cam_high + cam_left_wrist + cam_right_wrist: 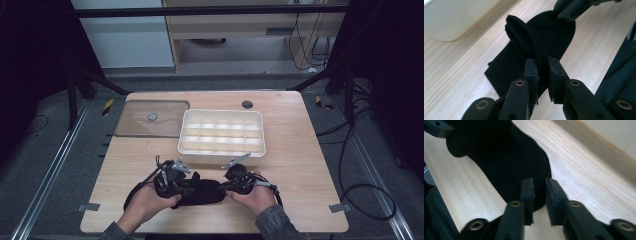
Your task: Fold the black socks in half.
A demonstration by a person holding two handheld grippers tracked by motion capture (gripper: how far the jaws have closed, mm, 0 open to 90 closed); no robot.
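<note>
White divided tray [221, 157] beside clear lid [150, 120] (1 knob).

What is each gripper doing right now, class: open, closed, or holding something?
Left gripper: closed on a raised fold of the black sock.
Right gripper: closed on the black sock's other end.

No readable text, labels, brands or numbers anywhere (surfaces plain, far background blurred).
</note>
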